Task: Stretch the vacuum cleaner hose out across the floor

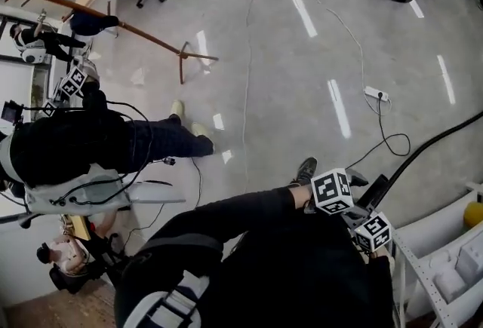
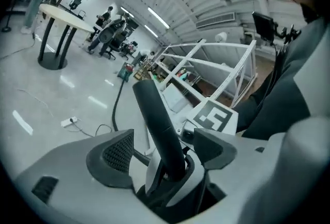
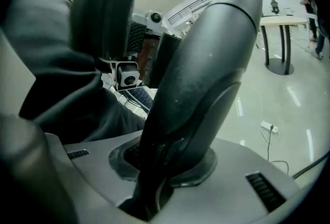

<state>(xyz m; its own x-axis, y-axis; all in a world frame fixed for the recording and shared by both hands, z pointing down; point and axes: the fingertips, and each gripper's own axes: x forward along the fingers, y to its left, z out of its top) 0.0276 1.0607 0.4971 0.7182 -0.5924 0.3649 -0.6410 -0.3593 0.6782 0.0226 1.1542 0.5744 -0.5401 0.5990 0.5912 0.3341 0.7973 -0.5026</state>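
Black tubing, the vacuum cleaner hose point(image 1: 434, 144), is seen lying on the pale floor point(image 1: 302, 78). Its long axis runs from the two grippers forward and to the person's right, out past the right edge of the head view. Its near end is found at the grippers. The right gripper point(image 3: 165, 166) is clamped narrowly on the thick dark grey handle point(image 3: 206, 63) of that end. The left gripper point(image 2: 165, 153) is spread wide: a black rigid tube point(image 2: 154, 115) stands between its pads point(image 2: 116, 153) but is not pressed by them. Only the right hand's grip is therefore judged usable for pulling. The end would probably have to be drawn back along the hose's own line, away from the far stretch.
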